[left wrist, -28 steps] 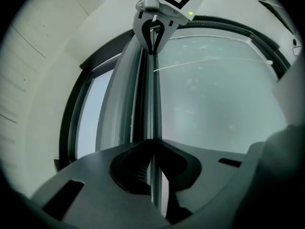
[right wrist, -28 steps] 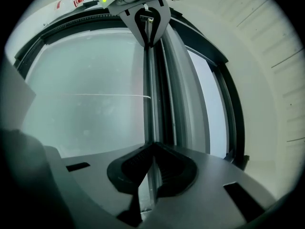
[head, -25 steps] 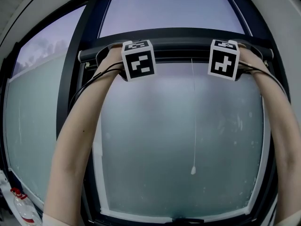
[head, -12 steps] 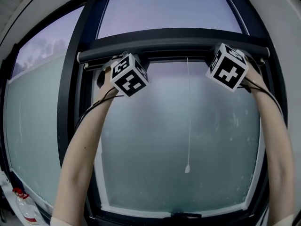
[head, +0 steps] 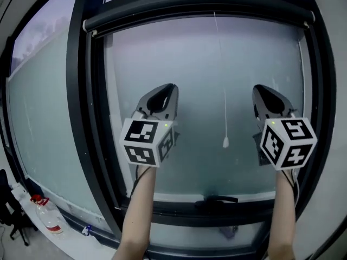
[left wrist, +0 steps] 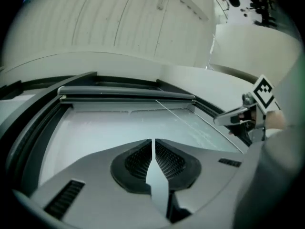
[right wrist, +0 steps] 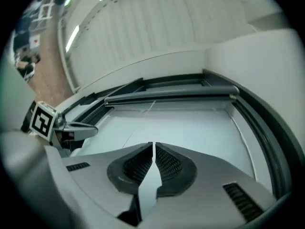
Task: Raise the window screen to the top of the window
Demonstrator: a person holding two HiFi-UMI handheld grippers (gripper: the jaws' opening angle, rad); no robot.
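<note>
Where the window screen (head: 200, 7) sits: rolled up into a dark bar at the very top of the window, going from one side of the frame to the other
Pull cord (head: 221, 64): thin and white, hangs straight down from the bar, with a small knob (head: 225, 142) at its end
Left gripper (left wrist: 152, 146): points up in front of the glass, well below the bar; its fingers (left wrist: 136, 162) are pressed together with nothing between them
Right gripper (right wrist: 153, 147): about as high as the other one, across the cord from it, also well below the bar; its fingers (right wrist: 169, 163) are pressed together too, pinching nothing
Left cube (head: 146, 141) and right cube (head: 287, 142): black and white squares, at the back of each gripper, just above the person's arms
Glass (head: 179, 58): pale and milky
Window frame (head: 78, 91): dark
Handle (head: 217, 200): black, on the bottom bar of the frame
Bottle (head: 47, 216): clear with a red cap, stands low on the left, near the frame
</note>
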